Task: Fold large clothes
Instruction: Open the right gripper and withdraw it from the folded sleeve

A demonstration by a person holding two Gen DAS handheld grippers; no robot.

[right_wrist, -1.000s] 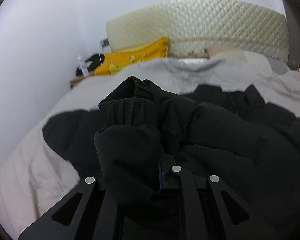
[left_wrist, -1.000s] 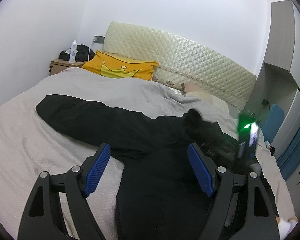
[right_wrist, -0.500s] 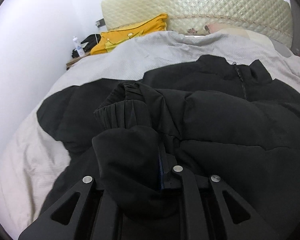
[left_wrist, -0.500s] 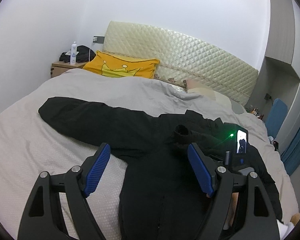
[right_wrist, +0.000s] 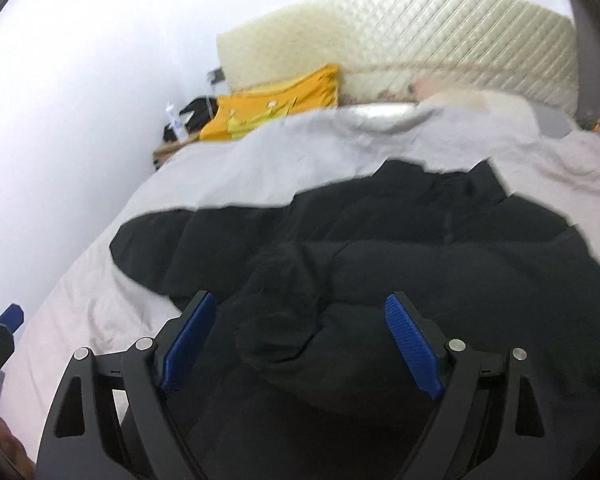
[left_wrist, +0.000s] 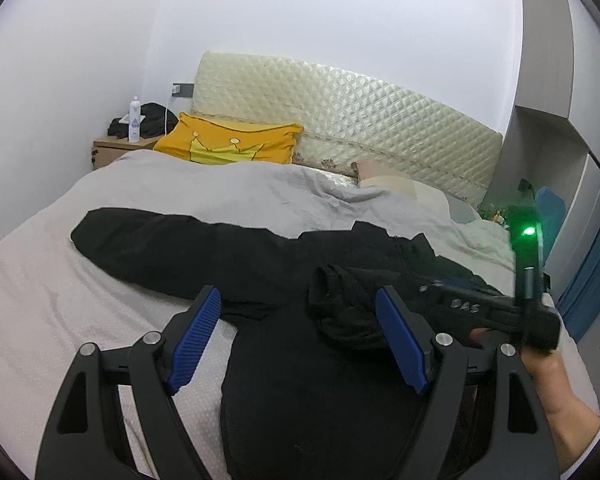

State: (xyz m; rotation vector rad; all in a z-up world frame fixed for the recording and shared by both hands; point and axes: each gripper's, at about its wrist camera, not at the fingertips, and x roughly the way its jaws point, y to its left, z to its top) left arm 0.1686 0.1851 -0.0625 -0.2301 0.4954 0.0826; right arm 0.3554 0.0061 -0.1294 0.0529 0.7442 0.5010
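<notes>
A large black padded jacket (left_wrist: 308, 392) lies on the grey bed cover (left_wrist: 204, 192). One sleeve (left_wrist: 172, 240) stretches out to the left. The other sleeve is folded over the jacket's body, its cuff (left_wrist: 344, 312) lying on top. It shows in the right wrist view (right_wrist: 284, 312) too. My left gripper (left_wrist: 300, 336) is open and empty above the jacket's lower part. My right gripper (right_wrist: 304, 344) is open and empty just above the folded sleeve; it also shows in the left wrist view (left_wrist: 500, 312), held by a hand.
A yellow pillow (left_wrist: 228, 144) leans on the quilted cream headboard (left_wrist: 356, 120). A wooden nightstand (left_wrist: 116, 148) with a white bottle (left_wrist: 134, 120) stands at the back left. A grey wardrobe (left_wrist: 556, 80) and blue curtain (left_wrist: 596, 264) are on the right.
My right gripper has opened and let go of the sleeve, which now lies folded across the jacket's body. The left gripper stayed open and barely moved.
</notes>
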